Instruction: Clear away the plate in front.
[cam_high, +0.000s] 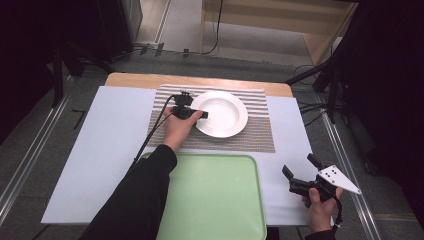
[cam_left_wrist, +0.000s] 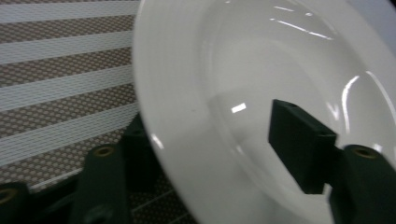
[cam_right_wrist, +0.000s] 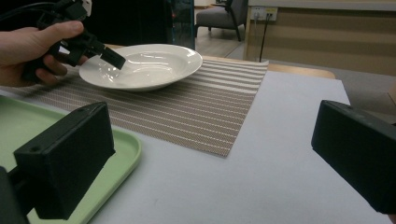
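A white deep plate (cam_high: 222, 114) lies on a brown and white striped placemat (cam_high: 255, 135) at the far middle of the table. My left gripper (cam_high: 200, 114) is at the plate's left rim. In the left gripper view its jaws straddle the rim of the plate (cam_left_wrist: 261, 70): one jaw sits below and outside it, the other above the inner slope, with a gap showing. The right gripper view shows that upper jaw just over the plate (cam_right_wrist: 149, 65). My right gripper (cam_high: 299, 165) stands open and empty near the table's front right corner, apart from everything.
A light green tray (cam_high: 215, 200) lies at the front middle, its far edge close to the placemat. A white board (cam_high: 110, 150) covers the table. The table's right edge runs just beside my right hand. Beyond the far edge are floor, cables and wooden furniture.
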